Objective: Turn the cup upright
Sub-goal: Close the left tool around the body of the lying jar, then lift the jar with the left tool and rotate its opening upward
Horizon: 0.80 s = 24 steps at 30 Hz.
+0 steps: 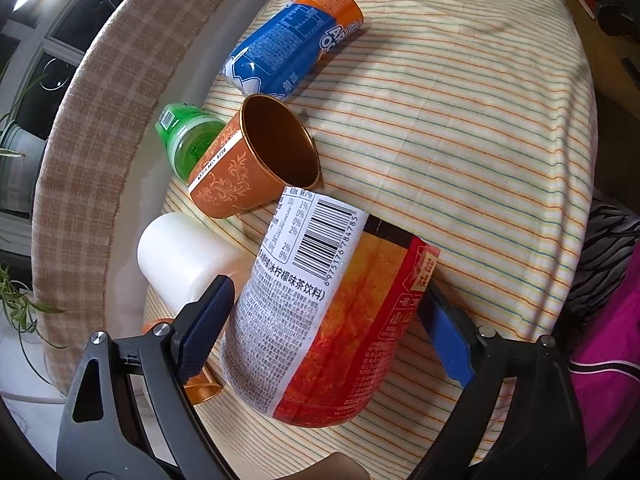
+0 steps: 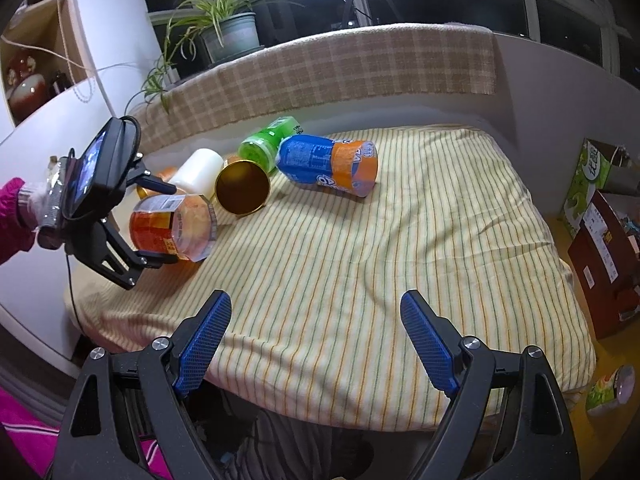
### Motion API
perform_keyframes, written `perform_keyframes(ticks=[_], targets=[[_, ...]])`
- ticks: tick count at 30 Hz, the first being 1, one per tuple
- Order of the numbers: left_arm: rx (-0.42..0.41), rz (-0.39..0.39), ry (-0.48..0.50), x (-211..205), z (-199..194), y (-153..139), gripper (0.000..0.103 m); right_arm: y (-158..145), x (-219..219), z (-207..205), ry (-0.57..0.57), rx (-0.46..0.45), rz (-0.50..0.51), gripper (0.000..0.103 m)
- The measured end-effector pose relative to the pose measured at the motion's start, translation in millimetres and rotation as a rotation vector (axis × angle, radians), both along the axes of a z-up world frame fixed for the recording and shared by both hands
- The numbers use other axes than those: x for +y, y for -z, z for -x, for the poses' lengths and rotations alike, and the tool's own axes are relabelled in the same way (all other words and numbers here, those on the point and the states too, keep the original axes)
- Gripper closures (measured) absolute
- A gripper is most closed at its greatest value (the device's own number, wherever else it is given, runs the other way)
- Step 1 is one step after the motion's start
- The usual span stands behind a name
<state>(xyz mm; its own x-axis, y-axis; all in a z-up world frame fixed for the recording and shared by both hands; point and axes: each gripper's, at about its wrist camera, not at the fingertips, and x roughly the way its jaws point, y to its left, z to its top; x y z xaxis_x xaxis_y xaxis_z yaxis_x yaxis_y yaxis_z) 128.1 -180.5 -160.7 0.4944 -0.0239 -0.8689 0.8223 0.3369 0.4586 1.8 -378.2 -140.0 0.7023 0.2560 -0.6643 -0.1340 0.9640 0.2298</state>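
Several cups lie on their sides on a striped cloth (image 1: 460, 128). My left gripper (image 1: 326, 312) has its fingers on both sides of a red-orange labelled cup (image 1: 320, 312), gripping it; the cup looks tilted. In the right wrist view this cup (image 2: 172, 226) sits in the left gripper at the table's left. A copper cup (image 1: 260, 160) (image 2: 242, 192) lies beside it, mouth open toward me. A blue-orange cup (image 1: 288, 40) (image 2: 328, 166), a green cup (image 1: 188, 140) (image 2: 268, 140) and a white cup (image 1: 184, 260) (image 2: 198, 170) lie nearby. My right gripper (image 2: 316, 340) is open and empty above the near edge.
A checked cloth (image 2: 340, 72) covers a ledge behind the table, with a potted plant (image 2: 228, 36) on it. Boxes (image 2: 600, 232) stand to the right. Another orange cup (image 1: 200, 388) lies by the left finger.
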Motion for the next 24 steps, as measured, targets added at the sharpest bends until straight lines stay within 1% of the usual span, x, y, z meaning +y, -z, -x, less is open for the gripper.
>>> perform_keyframes(ticks=[8,12,18,24], targets=[[-0.001,0.068,-0.049,7,0,-8,0.010,1,3,-2,-0.008,0.000,0.002,0.016],[0.008,0.119,-0.077,13,-1,-16,0.010,-1,7,-3,-0.014,-0.004,0.001,0.016],[0.022,0.234,-0.134,26,1,-30,0.011,-3,10,-3,-0.022,-0.012,0.006,0.016],[0.036,0.372,-0.204,43,6,-40,0.011,-3,14,-5,-0.029,-0.014,0.012,0.016]])
